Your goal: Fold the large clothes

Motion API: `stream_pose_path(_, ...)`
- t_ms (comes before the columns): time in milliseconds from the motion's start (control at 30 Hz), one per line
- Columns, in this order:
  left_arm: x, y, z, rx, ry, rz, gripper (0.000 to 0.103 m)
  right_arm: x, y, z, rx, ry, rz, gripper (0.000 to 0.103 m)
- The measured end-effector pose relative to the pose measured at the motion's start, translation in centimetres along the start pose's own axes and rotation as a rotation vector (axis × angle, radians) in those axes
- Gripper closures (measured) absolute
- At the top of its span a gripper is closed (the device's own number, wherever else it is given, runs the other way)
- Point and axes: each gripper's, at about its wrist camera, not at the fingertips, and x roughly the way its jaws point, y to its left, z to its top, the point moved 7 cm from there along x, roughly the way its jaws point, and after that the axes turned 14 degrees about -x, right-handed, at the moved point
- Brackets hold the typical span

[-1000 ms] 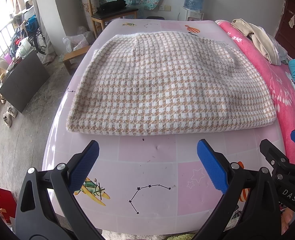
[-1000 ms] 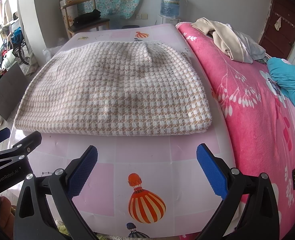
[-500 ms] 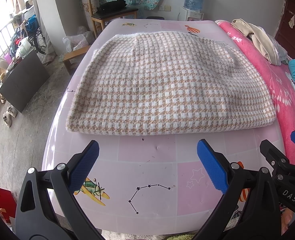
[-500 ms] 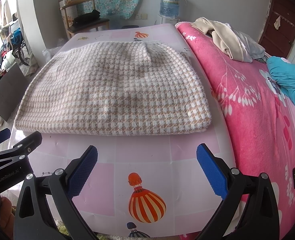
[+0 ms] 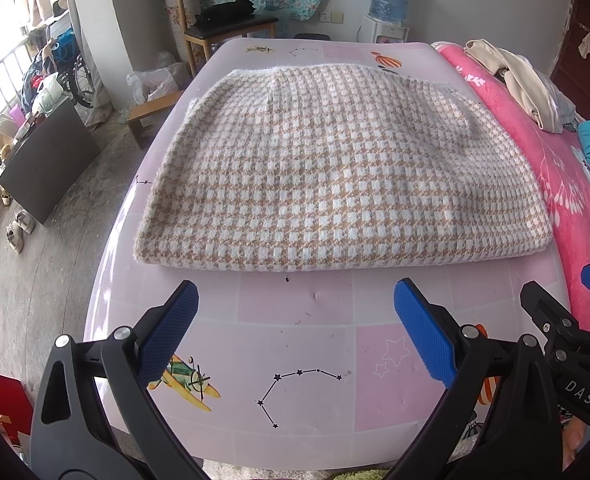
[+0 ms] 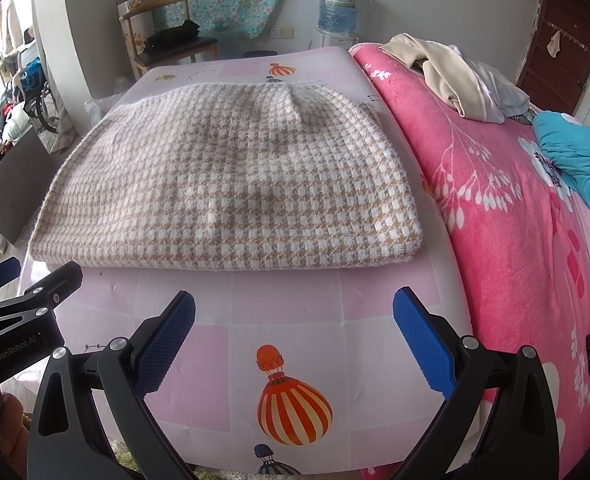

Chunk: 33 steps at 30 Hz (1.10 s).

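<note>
Nothing has moved in the last second. Your left gripper (image 5: 295, 320) and right gripper (image 6: 295, 324) both wait with fingers spread wide, holding nothing. The checked knit garment (image 5: 335, 176) lies folded on the pink table (image 5: 295, 360), so it looks done.

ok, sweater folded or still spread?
Folded. The sweater lies as a compact block on the table, no sleeves sticking out, with a thick doubled near edge. Both grippers are open, clear of it.
</note>
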Motion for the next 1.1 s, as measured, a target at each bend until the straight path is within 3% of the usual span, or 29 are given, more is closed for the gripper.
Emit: stream_pose_path(1100, -0.13, 0.10, -0.08, -0.001, -0.002, -0.002, 0.008, -0.27, 0.26, 0.09, -0.002, 0.000, -0.001, 0.006)
